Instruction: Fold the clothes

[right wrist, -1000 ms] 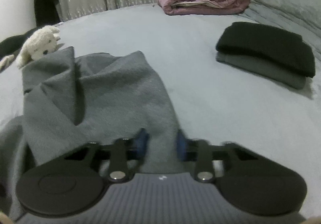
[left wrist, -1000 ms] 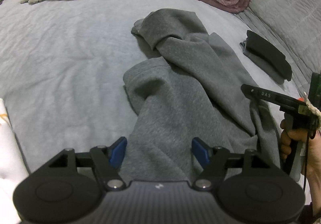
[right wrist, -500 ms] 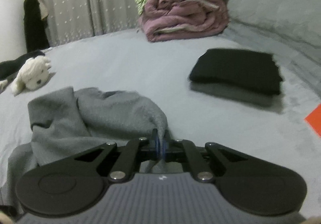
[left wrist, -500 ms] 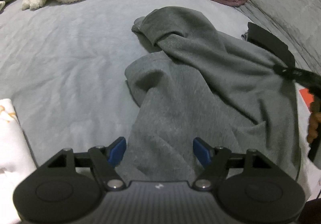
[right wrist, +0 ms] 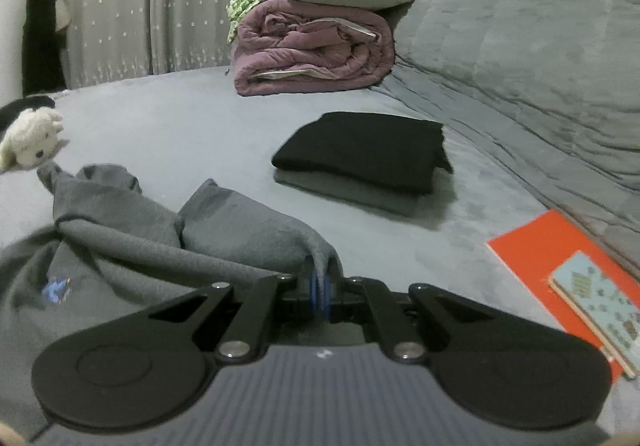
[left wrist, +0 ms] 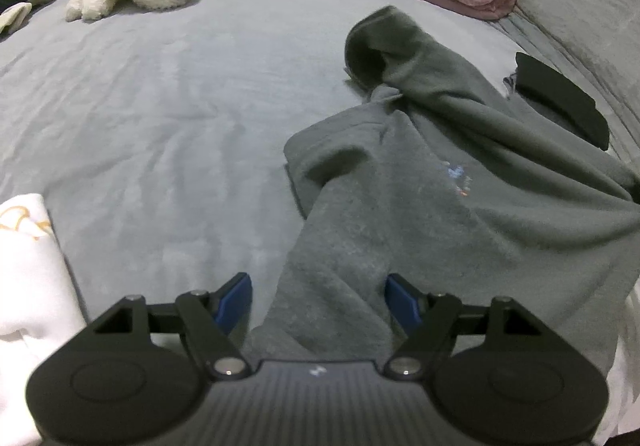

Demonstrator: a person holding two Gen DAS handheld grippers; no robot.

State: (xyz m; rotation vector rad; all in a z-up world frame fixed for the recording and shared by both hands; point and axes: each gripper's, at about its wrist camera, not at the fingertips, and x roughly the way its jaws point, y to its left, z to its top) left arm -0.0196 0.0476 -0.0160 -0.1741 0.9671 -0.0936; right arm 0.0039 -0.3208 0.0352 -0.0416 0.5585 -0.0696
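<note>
Your right hand-held gripper [right wrist: 319, 292] is clamped on an edge of the grey sweatshirt [left wrist: 460, 206], pulling it taut above the bed [left wrist: 160, 106] (its body spreads left). Your left hand-held gripper [left wrist: 318, 300] hangs with jaws wide apart over the sweatshirt's near hem, gripping nothing.

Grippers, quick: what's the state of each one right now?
Left gripper: open, holding nothing; the grey sweatshirt lies between its fingers.
Right gripper: shut on the sweatshirt's edge.
</note>
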